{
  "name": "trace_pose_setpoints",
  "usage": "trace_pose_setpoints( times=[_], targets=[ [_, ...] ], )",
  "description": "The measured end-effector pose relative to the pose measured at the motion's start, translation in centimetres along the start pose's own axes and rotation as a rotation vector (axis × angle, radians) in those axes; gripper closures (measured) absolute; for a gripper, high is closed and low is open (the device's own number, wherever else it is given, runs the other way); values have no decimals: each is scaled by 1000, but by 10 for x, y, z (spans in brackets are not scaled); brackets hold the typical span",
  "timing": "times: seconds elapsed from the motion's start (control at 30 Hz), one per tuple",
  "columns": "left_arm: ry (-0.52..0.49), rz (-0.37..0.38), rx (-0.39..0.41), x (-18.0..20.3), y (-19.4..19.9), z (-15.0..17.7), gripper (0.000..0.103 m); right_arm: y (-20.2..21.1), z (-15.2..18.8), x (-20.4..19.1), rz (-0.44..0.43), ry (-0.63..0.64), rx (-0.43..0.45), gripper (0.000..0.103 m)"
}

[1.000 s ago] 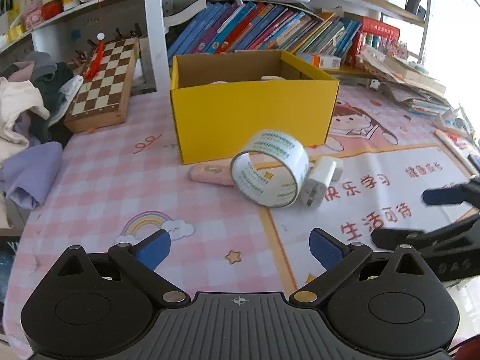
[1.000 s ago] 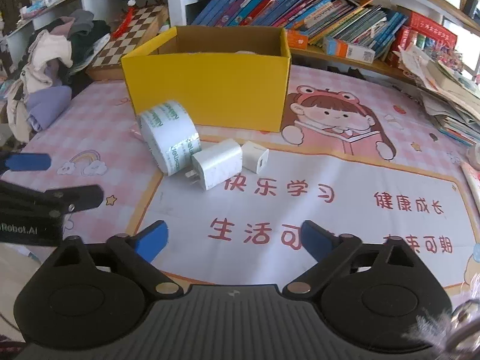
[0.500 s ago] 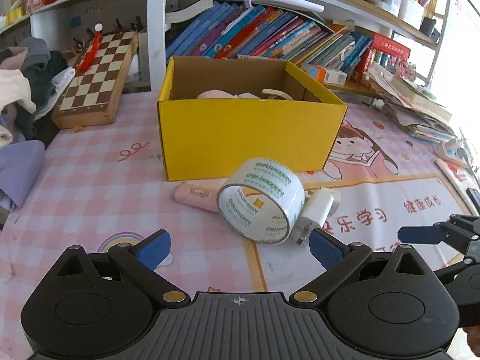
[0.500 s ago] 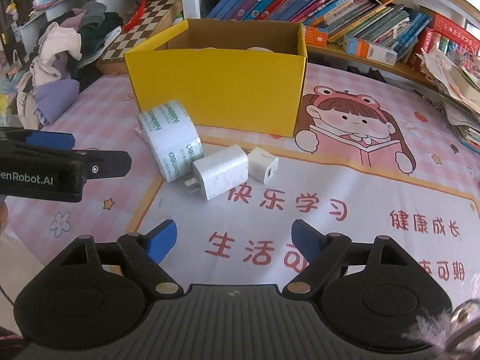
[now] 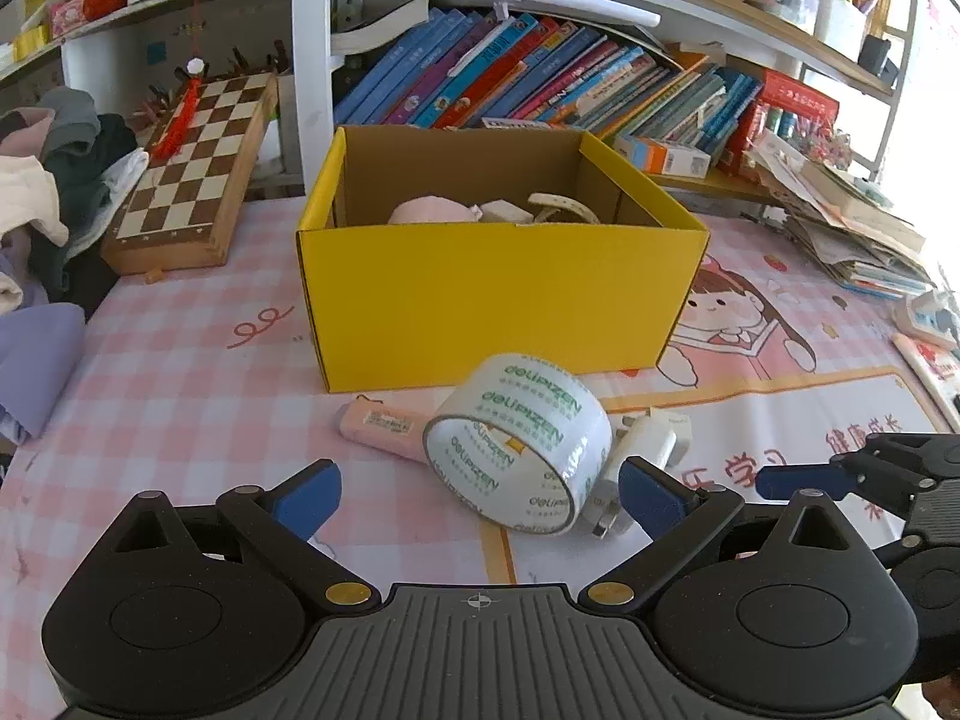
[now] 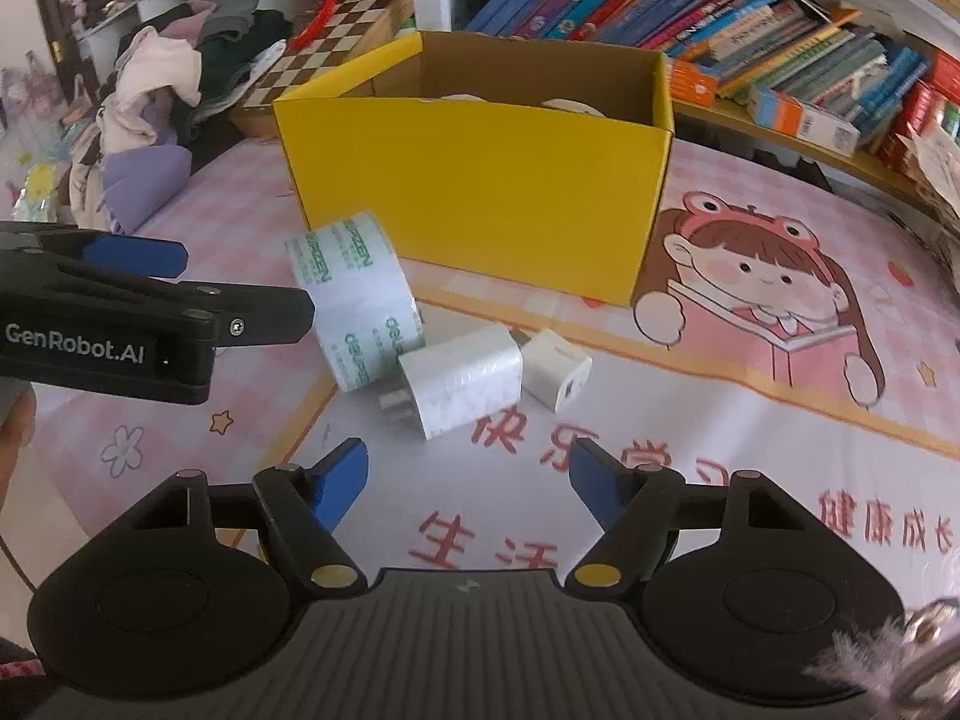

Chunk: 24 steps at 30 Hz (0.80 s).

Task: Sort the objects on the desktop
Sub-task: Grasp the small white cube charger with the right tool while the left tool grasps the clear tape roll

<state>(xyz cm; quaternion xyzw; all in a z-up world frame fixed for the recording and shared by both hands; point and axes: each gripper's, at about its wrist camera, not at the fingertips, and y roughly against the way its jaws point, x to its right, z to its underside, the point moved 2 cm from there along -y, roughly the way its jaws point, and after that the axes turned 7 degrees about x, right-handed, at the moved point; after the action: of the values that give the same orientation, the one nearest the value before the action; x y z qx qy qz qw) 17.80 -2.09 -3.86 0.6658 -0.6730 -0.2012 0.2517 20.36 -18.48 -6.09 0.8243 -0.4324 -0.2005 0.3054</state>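
On the pink checked tablecloth (image 5: pixel 180 396), just in front of the open yellow cardboard box (image 5: pixel 498 300), lies a roll of clear packing tape with green lettering (image 5: pixel 519 450), resting on its curved side. Behind it, a pale pink tube-shaped item (image 5: pixel 384 426) sticks out towards the box. Touching the tape's other side: a large white plug-in charger (image 6: pixel 459 381), prongs facing the camera, and beside that a smaller white charger cube (image 6: pixel 555 375). Box already holds a pink soft item and pale rings; details unclear.

Left gripper (image 5: pixel 480 489): jaws spread wide, nothing between them, tape roll just ahead. Right gripper (image 6: pixel 468 480): jaws have just been closing but remain apart, empty, large charger just ahead.

Surroundings: cloth printed with a cartoon girl reading (image 6: pixel 762 288) and red characters. Wooden chessboard (image 5: pixel 192 168) and heaped clothes (image 6: pixel 174 78) off to one side; shelf of slanting books (image 5: pixel 540 84) behind the box.
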Motion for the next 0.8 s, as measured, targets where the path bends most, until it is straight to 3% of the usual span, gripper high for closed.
trace_pose_setpoints(
  times=[0.17, 0.33, 0.5, 0.63, 0.8],
  targets=[
    [-2, -50, 24, -3, 1, -4, 3, -12, -12, 7, -26, 14, 1, 39],
    [34, -73, 29, -8, 2, -6, 3, -25, -22, 6, -66, 55, -12, 40],
    [56, -71, 35, -6, -1, -11, 3, -40, -27, 8, -107, 82, -40, 42],
    [72, -53, 22, -3, -9, -15, 3, -46, -29, 13, -145, 75, -47, 51],
    [87, -35, -1, 3, -21, -17, 3, -45, -28, 17, -179, 98, -47, 52]
  ],
)
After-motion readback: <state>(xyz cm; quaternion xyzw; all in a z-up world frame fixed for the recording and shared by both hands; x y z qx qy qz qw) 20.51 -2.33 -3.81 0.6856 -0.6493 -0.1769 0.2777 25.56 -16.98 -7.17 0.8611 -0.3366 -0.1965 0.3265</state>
